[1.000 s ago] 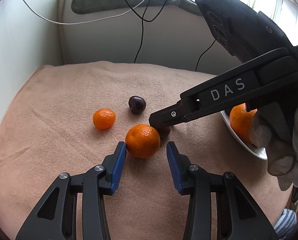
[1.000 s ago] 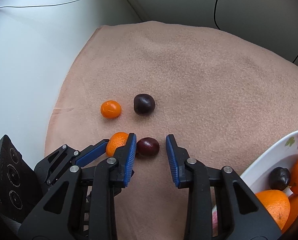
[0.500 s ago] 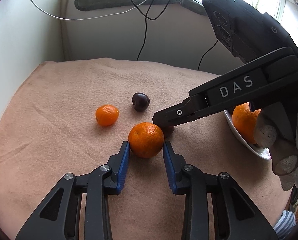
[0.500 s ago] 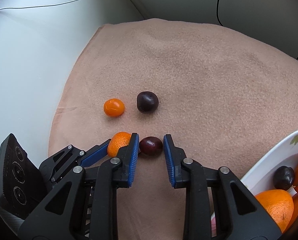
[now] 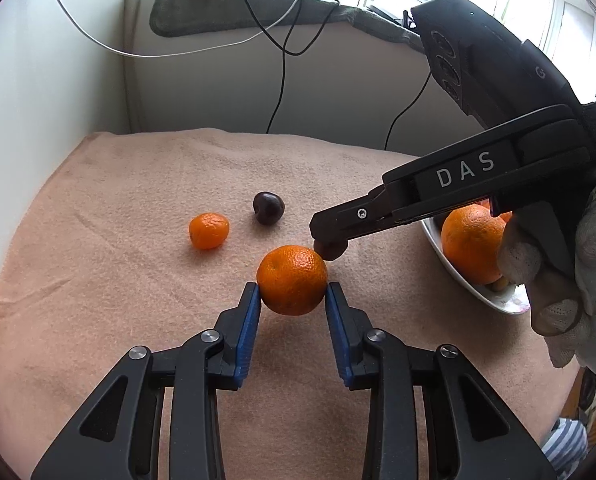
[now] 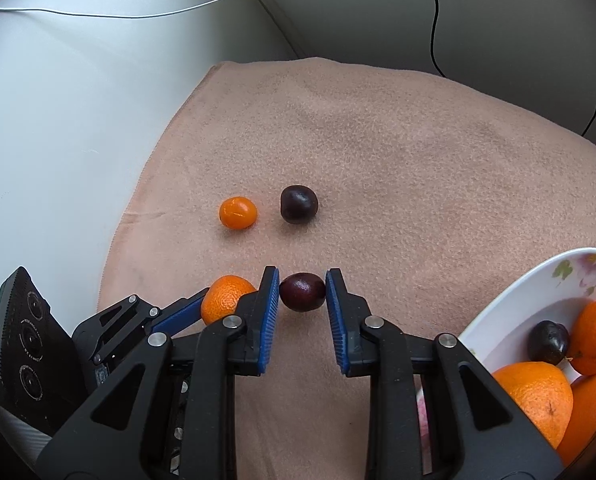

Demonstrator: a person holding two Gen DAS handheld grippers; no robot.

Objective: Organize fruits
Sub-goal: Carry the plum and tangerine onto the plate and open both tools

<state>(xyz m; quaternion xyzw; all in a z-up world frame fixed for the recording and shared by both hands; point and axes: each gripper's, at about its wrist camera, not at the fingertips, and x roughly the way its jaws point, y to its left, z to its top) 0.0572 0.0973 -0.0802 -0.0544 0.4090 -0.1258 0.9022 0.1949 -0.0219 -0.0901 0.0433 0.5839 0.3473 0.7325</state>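
Observation:
My left gripper (image 5: 292,294) is shut on a tangerine (image 5: 292,279), both blue pads against its sides, held just above the pink cloth (image 5: 118,240). My right gripper (image 6: 301,290) is shut on a dark plum (image 6: 302,292); in the left wrist view its black finger tip (image 5: 329,232) hides most of that plum beside the tangerine. A small tangerine (image 6: 238,213) and a second dark plum (image 6: 299,204) lie side by side on the cloth further back. A white flowered bowl (image 6: 537,280) at the right holds oranges and a plum.
White walls close the left and the back of the table, with black and white cables hanging down them. A gloved hand (image 5: 569,280) holds the right gripper in front of the bowl (image 5: 469,288). Bare cloth stretches behind the loose fruit.
Both grippers went from open to shut: the left closed on the tangerine and lifted it slightly, the right closed on the dark plum.

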